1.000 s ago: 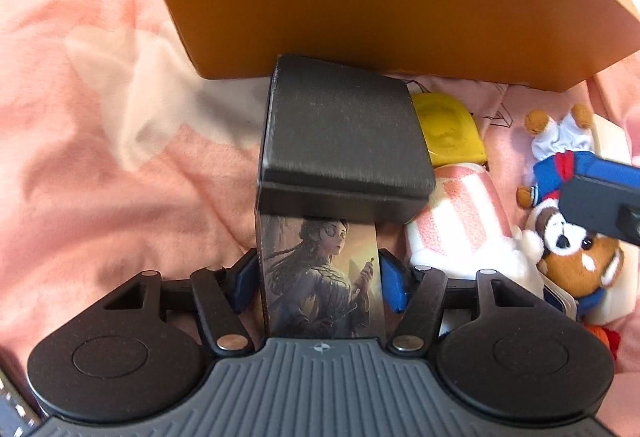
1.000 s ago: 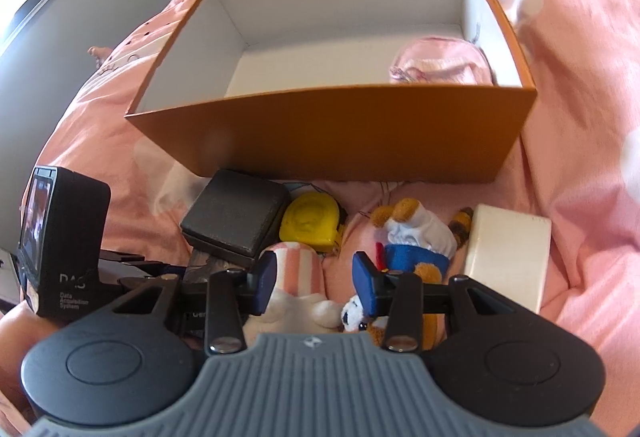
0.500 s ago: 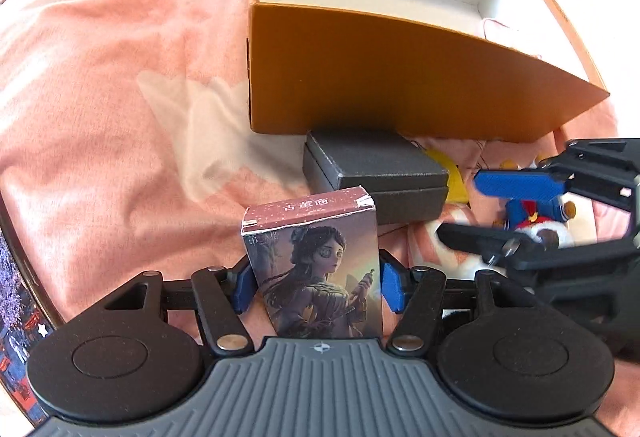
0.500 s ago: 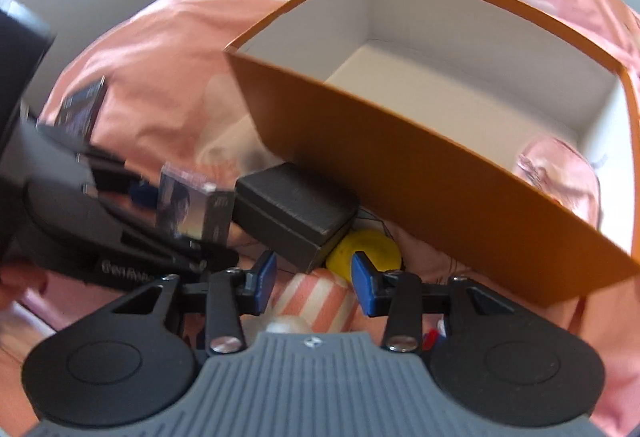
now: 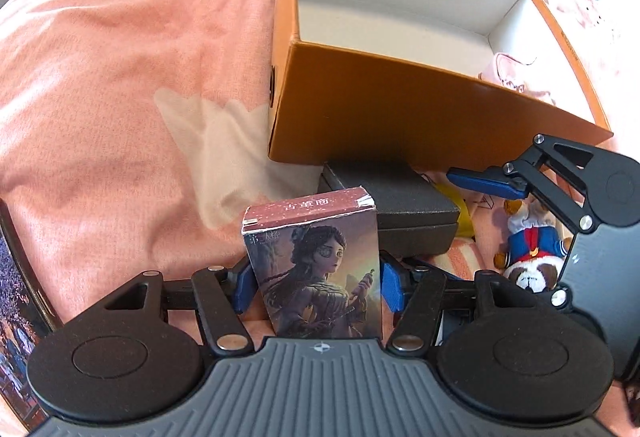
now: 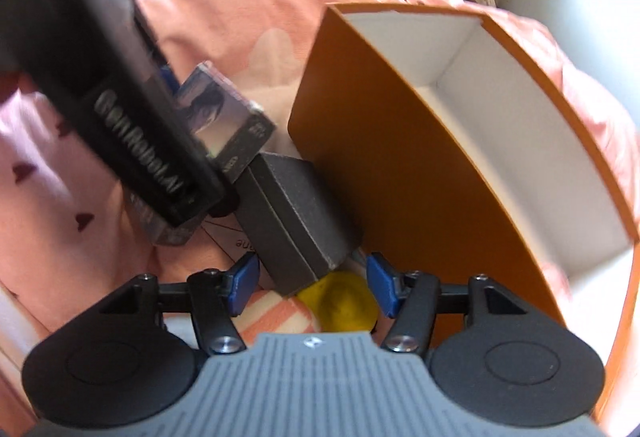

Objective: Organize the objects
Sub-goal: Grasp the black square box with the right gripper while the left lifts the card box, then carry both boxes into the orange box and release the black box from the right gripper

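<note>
Since a second ago: card box [image 5: 316, 261] lifted clear of the black case [image 5: 404, 213] on which it leaned; right gripper [image 6: 308, 287] rolled over and brought in low above the cluster in front of the orange box [image 5: 400, 109].

Landmark: orange box, open-topped, white inside, on the pink bedspread [image 5: 120, 97]. Left to right:

- Left of the orange box: bare bedspread with a pale printed patch.
- Before its near left corner: left gripper [image 5: 316, 283], blue pads [image 5: 243, 287] pressed on both sides of the card box, held upright, portrait face to the camera, off the bedspread.
- Against its near wall: black case, lying flat, just behind the card box.
- Right of the case, still before the near wall: yellow object [image 6: 340, 307], striped plush [image 6: 276, 319], then a plush bear [image 5: 528, 241] in blue and red, all on the bedspread.
- Over these: right gripper, jaws opening, pads apart and pressing on nothing, a corner of the black case and the yellow object seen between them.
- Inside the orange box, far right end: pink item [image 5: 508, 73], partly hidden by the wall.
</note>
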Available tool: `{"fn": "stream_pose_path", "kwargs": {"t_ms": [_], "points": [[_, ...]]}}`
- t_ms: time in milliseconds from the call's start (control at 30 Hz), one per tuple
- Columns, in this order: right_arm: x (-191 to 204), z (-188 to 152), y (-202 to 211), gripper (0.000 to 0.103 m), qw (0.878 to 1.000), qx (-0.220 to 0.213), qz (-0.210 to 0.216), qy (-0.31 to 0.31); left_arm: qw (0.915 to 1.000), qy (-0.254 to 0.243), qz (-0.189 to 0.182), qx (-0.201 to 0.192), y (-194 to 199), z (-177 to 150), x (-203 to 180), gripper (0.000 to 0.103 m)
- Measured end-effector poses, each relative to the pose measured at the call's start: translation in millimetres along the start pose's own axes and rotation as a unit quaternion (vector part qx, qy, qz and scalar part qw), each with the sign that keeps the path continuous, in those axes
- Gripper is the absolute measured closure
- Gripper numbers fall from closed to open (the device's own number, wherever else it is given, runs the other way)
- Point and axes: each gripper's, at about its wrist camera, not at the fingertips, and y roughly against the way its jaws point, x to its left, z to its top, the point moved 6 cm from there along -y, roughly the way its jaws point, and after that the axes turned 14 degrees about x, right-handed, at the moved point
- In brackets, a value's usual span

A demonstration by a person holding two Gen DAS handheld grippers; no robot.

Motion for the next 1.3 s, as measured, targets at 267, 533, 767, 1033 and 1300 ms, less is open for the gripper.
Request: {"fn": "stream_pose_path", "kwargs": {"t_ms": [267,533,767,1033,1300], "points": [[-13,6,18,0.059,0.999,-0.044,-0.006,-0.014,0.9998,0.01,-0.004,-0.015,8,4,3,0.034],[-26,12,50,0.061,0.997,-0.069,-0.003,-0.041,0.9989,0.01,-0.011,-0.044,29,0,-5,0.034],[-46,-3,93,0.061,0.992,-0.077,0.0,-0.104,0.9958,-0.02,-0.043,-0.078,58,-6,-27,0.034],[-70,-31,150,0.061,0.975,-0.109,0.035,-0.192,0.9877,-0.058,-0.077,-0.123,100,3,-50,0.034],[-143,-36,186,0.061,0.956,-0.135,0.014,-0.261,0.9783,-0.101,-0.071,-0.167,135,51,-79,0.034]]}}
